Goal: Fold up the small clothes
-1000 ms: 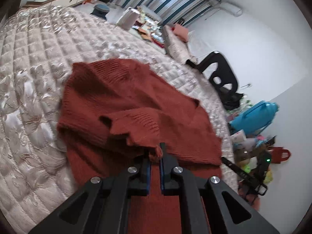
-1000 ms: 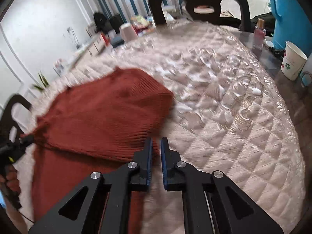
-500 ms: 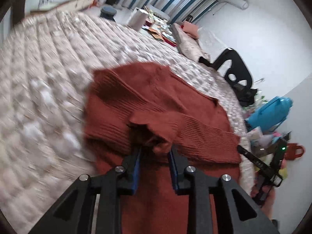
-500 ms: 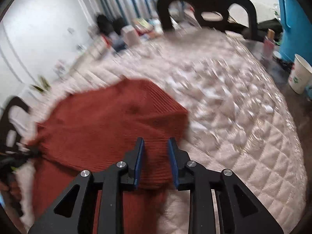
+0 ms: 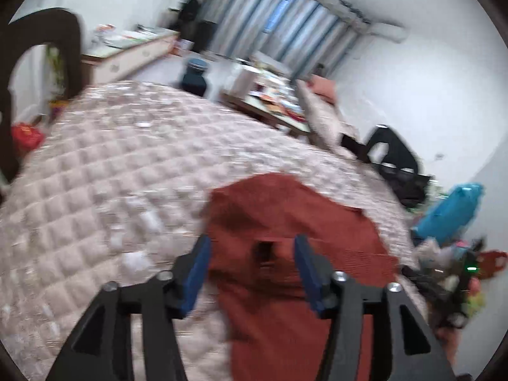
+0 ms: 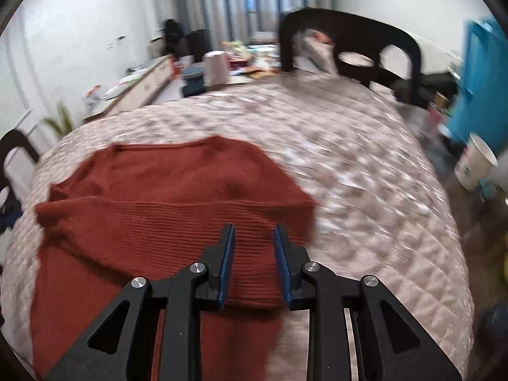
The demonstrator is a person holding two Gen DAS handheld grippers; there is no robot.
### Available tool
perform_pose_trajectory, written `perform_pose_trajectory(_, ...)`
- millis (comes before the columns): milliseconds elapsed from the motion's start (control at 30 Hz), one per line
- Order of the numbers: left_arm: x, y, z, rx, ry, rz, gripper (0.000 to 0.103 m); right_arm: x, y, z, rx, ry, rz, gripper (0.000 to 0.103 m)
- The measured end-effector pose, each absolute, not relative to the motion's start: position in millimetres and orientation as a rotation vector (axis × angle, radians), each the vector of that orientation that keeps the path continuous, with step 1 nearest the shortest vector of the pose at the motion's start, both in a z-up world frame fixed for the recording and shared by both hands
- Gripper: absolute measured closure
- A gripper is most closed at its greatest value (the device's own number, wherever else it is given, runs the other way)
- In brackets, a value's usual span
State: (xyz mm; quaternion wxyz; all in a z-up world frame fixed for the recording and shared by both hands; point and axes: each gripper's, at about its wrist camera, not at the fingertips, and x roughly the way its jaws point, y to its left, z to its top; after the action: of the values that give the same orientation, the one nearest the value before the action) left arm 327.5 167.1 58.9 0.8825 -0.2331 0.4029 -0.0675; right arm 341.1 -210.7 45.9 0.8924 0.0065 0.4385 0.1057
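A rust-red knitted sweater [image 5: 285, 222] lies folded over on the quilted table cover; it also shows in the right wrist view [image 6: 165, 197], its ribbed upper layer across the lower part. My left gripper [image 5: 252, 258] is open and empty, just above the sweater's near left part. My right gripper [image 6: 254, 247] is open and empty over the ribbed fold near the sweater's right edge. The other gripper shows at the right edge of the left wrist view [image 5: 457, 282].
The beige quilted cover [image 6: 365, 174] spans the table. A black chair [image 6: 349, 44] stands at the far side, another [image 5: 41, 50] at the left. A paper cup [image 6: 474, 165], a blue container [image 6: 482, 73] and clutter sit at the right edge.
Both grippers have opened and let go of the sweater, then pulled back and up. The folded part now rests flat on the sweater.
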Motion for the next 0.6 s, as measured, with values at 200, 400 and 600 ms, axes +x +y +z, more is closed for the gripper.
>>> perform_pose_trajectory(200, 350.1, 144.6, 51.7, -0.491, 0.914, -0.191, 0.04, 347.2, -144.3, 49.6, 0.011, 0.906, 0.45, 0.077)
perform_pose_trajectory(400, 343.2, 161.0, 43.9, -0.597, 0.894, -0.149, 0.04, 352.6, -55.9, 41.2, -0.089, 0.923, 0.604, 0.077)
perform_pose_trajectory(600, 331.7, 183.5, 49.9, -0.601, 0.859, -0.135, 0.04, 373.1, 0.9, 30.5, -0.088, 0.955, 0.617, 0.077)
